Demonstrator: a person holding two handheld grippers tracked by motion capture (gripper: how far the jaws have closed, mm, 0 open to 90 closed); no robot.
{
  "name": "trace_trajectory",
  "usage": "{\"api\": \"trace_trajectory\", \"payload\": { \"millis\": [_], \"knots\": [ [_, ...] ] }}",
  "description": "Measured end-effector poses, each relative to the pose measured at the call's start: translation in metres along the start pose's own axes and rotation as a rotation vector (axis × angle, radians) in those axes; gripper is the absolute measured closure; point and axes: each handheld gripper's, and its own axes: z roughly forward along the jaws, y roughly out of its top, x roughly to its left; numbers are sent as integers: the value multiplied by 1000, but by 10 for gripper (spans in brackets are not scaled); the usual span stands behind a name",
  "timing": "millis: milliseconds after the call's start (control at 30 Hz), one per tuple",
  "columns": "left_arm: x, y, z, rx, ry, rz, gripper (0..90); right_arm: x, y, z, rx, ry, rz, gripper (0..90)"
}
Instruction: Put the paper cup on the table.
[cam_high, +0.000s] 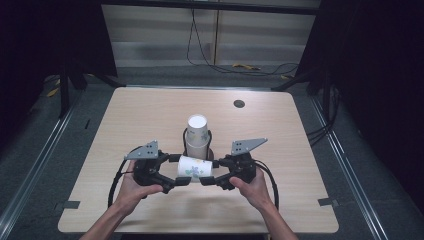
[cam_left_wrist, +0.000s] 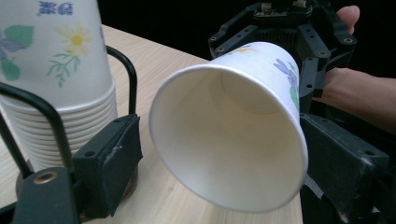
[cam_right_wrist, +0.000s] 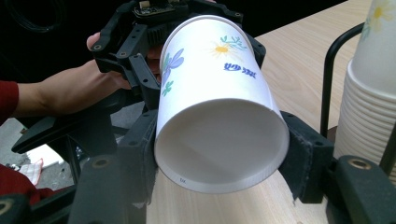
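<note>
Our right tool (cam_right_wrist: 219, 154) clamps the base end of the paper cup (cam_high: 195, 169), which lies on its side in the air above the table (cam_high: 150, 115); our left tool (cam_left_wrist: 224, 158) stands wide around the rim, not visibly touching. For a clean handover, we judge the left should close gently to avoid crushing. The cup stack (cam_high: 197, 131) just behind crowds us; the table's sides offer room.

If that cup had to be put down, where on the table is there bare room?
Bare wood lies along the table edges left and right of the cup stack, and behind it up to the round hole. It is crowded mid-front, where the left gripper and right gripper flank the held cup.
</note>
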Motion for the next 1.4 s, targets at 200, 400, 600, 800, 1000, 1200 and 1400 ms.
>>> {"api": "trace_trajectory", "payload": {
  "millis": [200,400,600,800,1000,1200,1400],
  "knots": [
    [-2,1,3,-8,-12,6,177,2,1,1,-10,0,-4,372],
    [2,1,2,-4,-36,2,179,1,0,2,-12,7,0,372],
    [2,3,0,0,-51,10,205,1,-1,2,-11,18,-2,372],
    [2,3,1,5,-50,23,222,0,-1,3,25,14,-11,357],
    [3,3,0,-8,-58,21,234,-1,-3,5,50,12,-12,346],
    [3,6,-4,-22,-64,19,251,0,-4,9,64,1,-16,321],
    [4,5,-2,-27,-69,8,261,0,-4,11,70,-30,-19,282]
  ]
}}
